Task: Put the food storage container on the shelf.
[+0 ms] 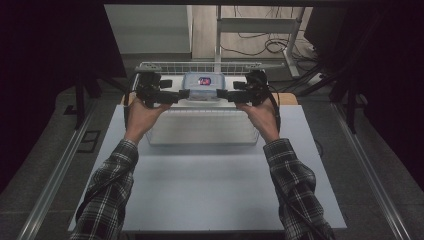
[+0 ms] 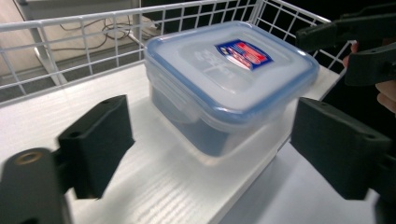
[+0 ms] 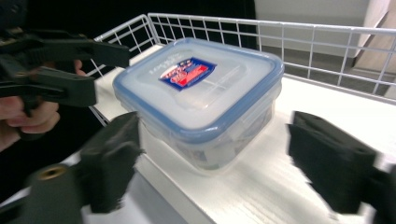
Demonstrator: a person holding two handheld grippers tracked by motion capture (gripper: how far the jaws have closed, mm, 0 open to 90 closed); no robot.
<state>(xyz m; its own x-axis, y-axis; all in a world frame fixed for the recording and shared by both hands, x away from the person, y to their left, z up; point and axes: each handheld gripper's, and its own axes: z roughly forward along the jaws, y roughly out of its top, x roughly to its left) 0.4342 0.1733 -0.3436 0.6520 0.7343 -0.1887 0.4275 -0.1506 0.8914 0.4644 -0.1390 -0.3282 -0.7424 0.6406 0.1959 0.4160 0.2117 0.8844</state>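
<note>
Checked sleeves (image 1: 107, 192) enter at the near edge of the high view, both forearms reaching far across a pale table (image 1: 210, 195). Left gripper (image 1: 183, 93) and right gripper (image 1: 223, 94) point inward at each other from either side of a food box (image 1: 203, 85), which sits at the far middle of the table on a white shelf (image 1: 200, 103) backed by a white wire rail (image 1: 200, 65). A clear bin (image 1: 202, 127) lies just nearer than the shelf.

Box: clear plastic, roughly square with rounded corners, clear lid with a blue rim, red and blue label on top. Contents cannot be made out.

Left gripper view: its jaws stand wide apart, one either side of the box (image 2: 229, 84), neither touching it. Box rests near the shelf (image 2: 154, 182) edge; wire rail (image 2: 93, 42) runs behind and around the far corner. The other gripper (image 2: 327, 51) shows at upper right, with fingers (image 2: 385, 93) behind it.

Right gripper view: jaws likewise spread, box (image 3: 201, 98) between them, untouched. The label (image 3: 187, 72) reads clearer here. The other gripper (image 3: 109, 70) and a hand (image 3: 28, 116) show at upper left. The high view alone gives the floor (image 1: 45, 145) and cables (image 1: 265, 47) beyond the table.
</note>
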